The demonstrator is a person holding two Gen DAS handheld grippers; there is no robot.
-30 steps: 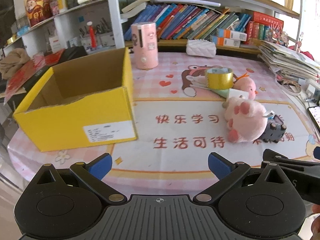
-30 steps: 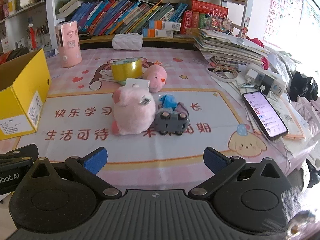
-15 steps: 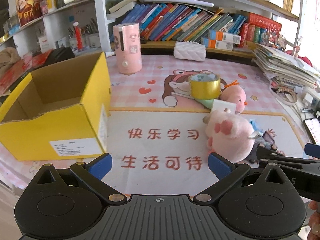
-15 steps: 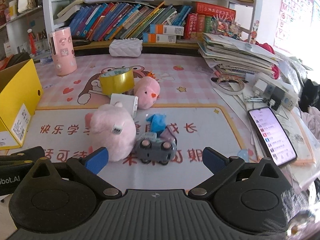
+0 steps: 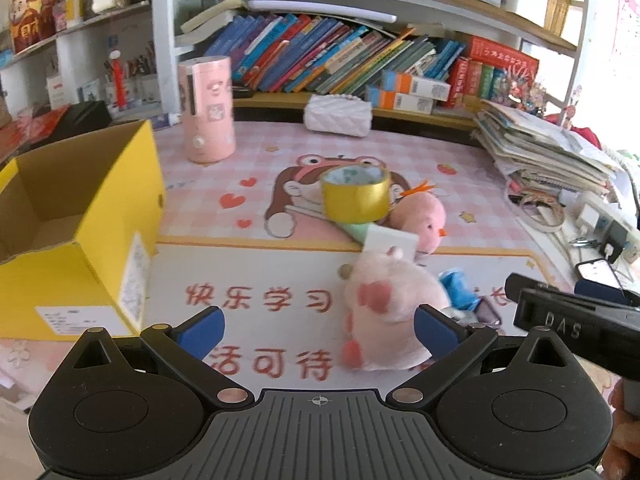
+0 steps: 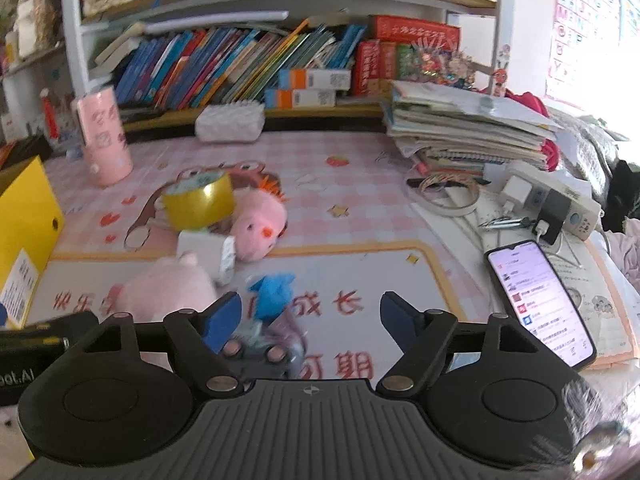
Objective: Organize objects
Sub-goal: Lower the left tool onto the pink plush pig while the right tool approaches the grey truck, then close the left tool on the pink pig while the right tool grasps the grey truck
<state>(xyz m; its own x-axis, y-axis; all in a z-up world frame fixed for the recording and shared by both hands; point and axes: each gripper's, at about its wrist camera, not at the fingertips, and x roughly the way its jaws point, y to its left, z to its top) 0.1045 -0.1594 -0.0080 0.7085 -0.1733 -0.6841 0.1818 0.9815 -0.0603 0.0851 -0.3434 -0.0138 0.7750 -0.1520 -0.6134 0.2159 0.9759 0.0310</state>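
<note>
Pig plush (image 5: 386,312) lay on surface (image 5: 256,276), just ahead of your left gripper (image 5: 318,326), near its right-hand finger. Looked soft, light, squashy; judged best pinched across body, not by ear or foot. Toy car (image 6: 260,350) sat between fingers of your right gripper (image 6: 310,318), small, rigid, likely to roll; grip sides. Both pairs of fingers spread wide, holding nothing. Tape roll (image 5: 356,196) and second plush (image 5: 420,220) behind. Yellow box (image 5: 80,240) open at left.
</note>
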